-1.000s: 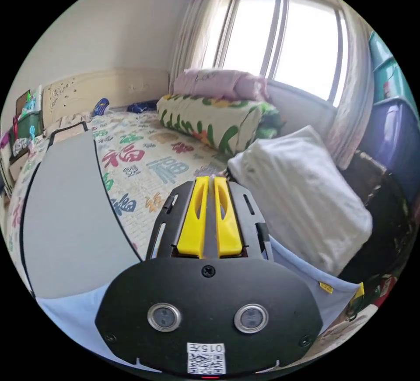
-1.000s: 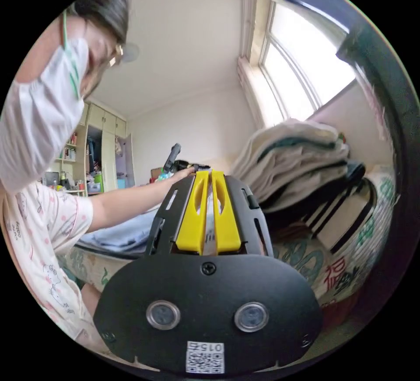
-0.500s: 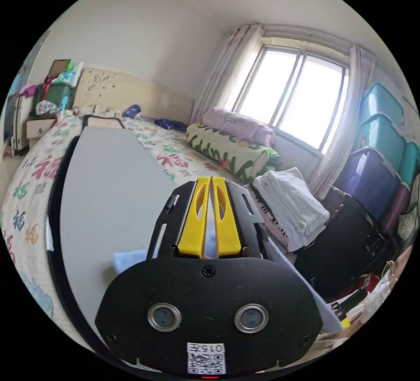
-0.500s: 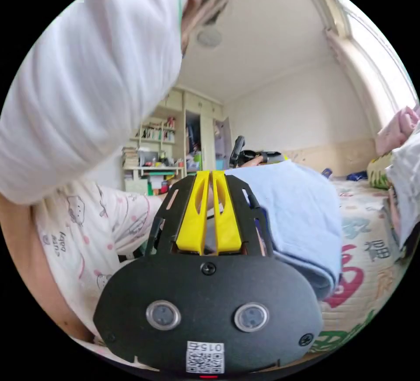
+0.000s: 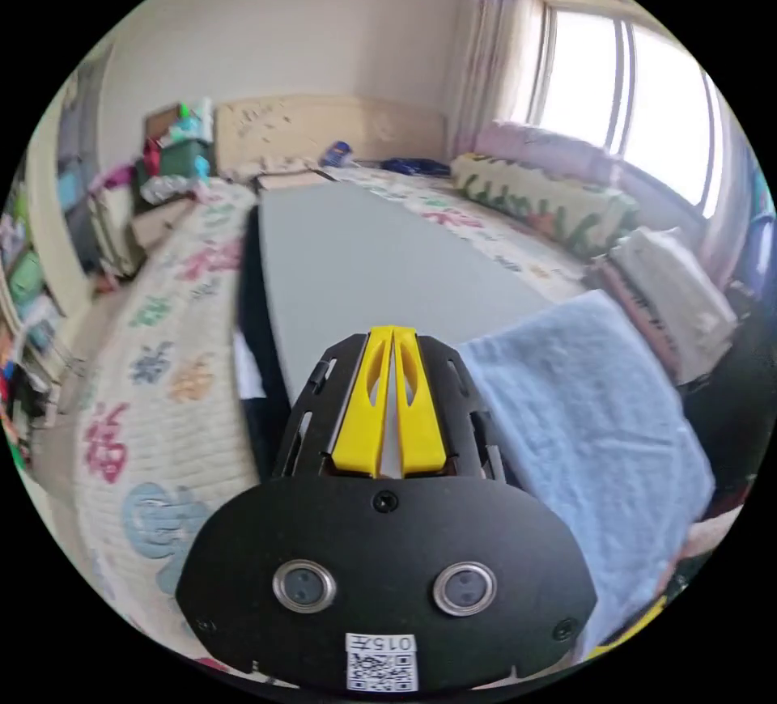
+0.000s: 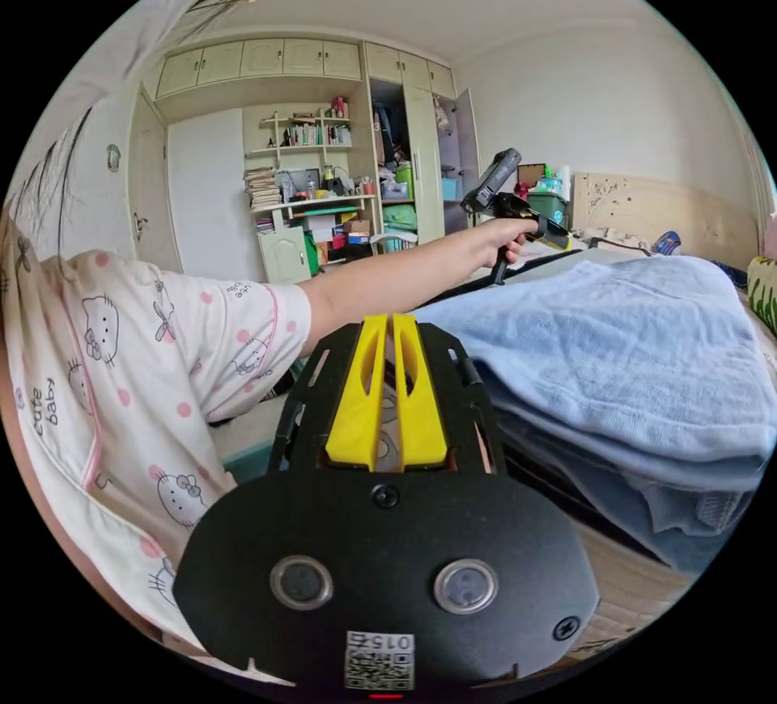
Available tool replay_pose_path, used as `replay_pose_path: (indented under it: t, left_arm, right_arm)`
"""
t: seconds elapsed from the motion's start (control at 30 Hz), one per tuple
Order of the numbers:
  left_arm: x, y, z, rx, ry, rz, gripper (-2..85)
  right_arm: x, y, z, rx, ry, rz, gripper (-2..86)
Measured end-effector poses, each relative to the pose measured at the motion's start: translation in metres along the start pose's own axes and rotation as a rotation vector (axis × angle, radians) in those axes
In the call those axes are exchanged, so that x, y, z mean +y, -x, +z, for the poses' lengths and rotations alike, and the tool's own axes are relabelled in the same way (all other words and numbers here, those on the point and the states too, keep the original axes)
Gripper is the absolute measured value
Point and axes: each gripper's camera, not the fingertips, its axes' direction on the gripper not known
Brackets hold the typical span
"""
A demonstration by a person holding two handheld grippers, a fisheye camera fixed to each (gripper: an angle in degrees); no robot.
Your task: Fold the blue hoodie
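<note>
The blue hoodie (image 5: 583, 429) is lying folded in several stacked layers on the grey board (image 5: 364, 267), soft-textured, its edges overhanging.

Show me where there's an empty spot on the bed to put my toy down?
The grey board is bare beyond the blue hoodie, up toward the headboard. The patterned bedspread beside the board is free too. The window side is crowded with rolled bedding and folded clothes.

A big bed (image 5: 154, 380) with a patterned cover sits under a bright window (image 5: 623, 113) with pale curtains (image 5: 494, 65). A tan headboard (image 5: 324, 125) meets the plain wall. Tall cupboards (image 6: 267, 61) and messy shelves (image 6: 312, 170) (books, boxes) stand across the room.
</note>
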Motion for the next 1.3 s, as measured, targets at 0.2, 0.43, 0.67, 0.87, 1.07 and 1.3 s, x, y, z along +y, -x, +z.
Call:
replay_pose_path:
  t: [0.2, 0.43, 0.67, 0.87, 1.07, 1.3]
  left_arm:
    - [-0.003, 0.031, -0.026, 0.201, -0.076, -0.034, 0.9]
    - [-0.026, 0.019, -0.001, 0.439, 0.08, 0.023, 10.0]
    - [-0.04, 0.018, 0.008, 0.502, 0.124, 0.046, 3.7]
    - [-0.037, 0.043, -0.036, 0.459, -0.049, 0.0, -0.1]
    - [-0.043, 0.037, -0.029, 0.425, -0.014, -0.001, 0.3]
    - [-0.065, 0.023, 0.012, 0.515, 0.194, -0.053, 9.2]
  right_arm:
    - [-0.006, -0.016, 0.013, -0.007, 0.022, -0.001, 0.3]
    - [-0.013, -0.032, 0.01, -0.02, 0.016, 0.016, 0.3]
    - [-0.026, -0.043, 0.01, -0.035, 0.025, 0.044, 0.3]
    - [-0.035, -0.046, 0.009, -0.052, 0.028, 0.046, 0.3]
    - [-0.042, -0.052, 0.011, -0.084, 0.027, 0.077, 0.4]
    - [-0.049, -0.046, 0.01, -0.081, 0.036, 0.06, 0.4]
